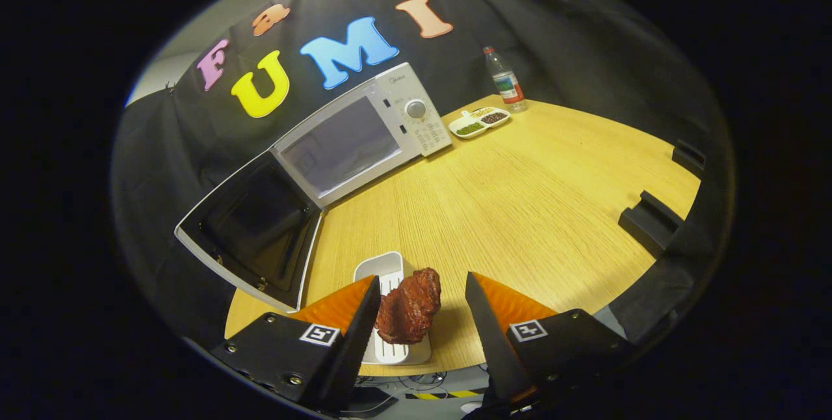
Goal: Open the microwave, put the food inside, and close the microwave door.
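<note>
with the door already swung open, the fingers stand apart around the meat on its tray, the oven beyond, leftward.

Between the spread fingers of the gripper, against the left one and clear of the right: reddish-brown lump of meat, over the near end of a white ridged plastic tray on the pale wooden tabletop. Beyond the fingers to the left, at the tabletop's far edge: white boxy microwave, its dark-windowed door swung open leftward. Just right of the microwave: white divided dish; behind it, clear plastic bottle, upright. Along the right edge, well apart: two black blocks.
</note>
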Demonstrator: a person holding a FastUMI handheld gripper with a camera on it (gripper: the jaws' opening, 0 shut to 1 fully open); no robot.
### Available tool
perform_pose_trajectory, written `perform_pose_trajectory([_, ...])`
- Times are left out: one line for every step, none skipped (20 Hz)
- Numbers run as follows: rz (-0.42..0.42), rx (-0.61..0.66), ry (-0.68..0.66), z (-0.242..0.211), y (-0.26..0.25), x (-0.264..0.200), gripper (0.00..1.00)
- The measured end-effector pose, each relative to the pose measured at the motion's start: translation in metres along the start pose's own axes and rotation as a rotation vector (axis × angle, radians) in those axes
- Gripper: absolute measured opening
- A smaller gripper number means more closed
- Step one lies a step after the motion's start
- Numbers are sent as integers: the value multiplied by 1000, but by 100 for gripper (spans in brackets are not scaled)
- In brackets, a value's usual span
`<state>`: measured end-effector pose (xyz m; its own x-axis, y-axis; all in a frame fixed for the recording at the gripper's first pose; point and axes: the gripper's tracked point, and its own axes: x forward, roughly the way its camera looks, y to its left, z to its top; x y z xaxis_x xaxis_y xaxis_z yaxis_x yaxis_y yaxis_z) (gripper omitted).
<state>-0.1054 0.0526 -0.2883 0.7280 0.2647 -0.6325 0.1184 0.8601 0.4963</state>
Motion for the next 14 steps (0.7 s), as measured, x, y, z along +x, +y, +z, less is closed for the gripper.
perform_pose_trajectory([10, 23, 21, -4, 2, 1, 80])
perform_pose_trajectory([22, 37, 43, -9, 3, 2, 80])
perform_pose_trajectory([22, 45, 49, -11, 3, 2, 80])
perform_pose_trajectory([29, 57, 47, -10, 5, 1, 65])
perform_pose_trajectory([46, 58, 62, -10, 8, 1, 50])
perform_pose_trajectory([47, 50, 70, -12, 9, 5, 50])
perform_pose_trajectory([50, 61, 68, -11, 12, 4, 40])
perform_pose_trajectory([64, 53, 80, -12, 16, 3, 31])
perform_pose_trajectory([105, 59, 83, -10, 23, -1, 31])
perform_pose_trajectory([120, 62, 79, -5, 30, -1, 25])
perform_pose_trajectory([132, 60, 73, -1, 35, -2, 18])
perform_pose_trajectory([130, 53, 68, 3, 38, 0, 8])
perform_pose_trajectory([145, 29, 77, 6, 44, 0, 8])
perform_pose_trajectory([139, 3, 79, 7, 47, -2, 8])
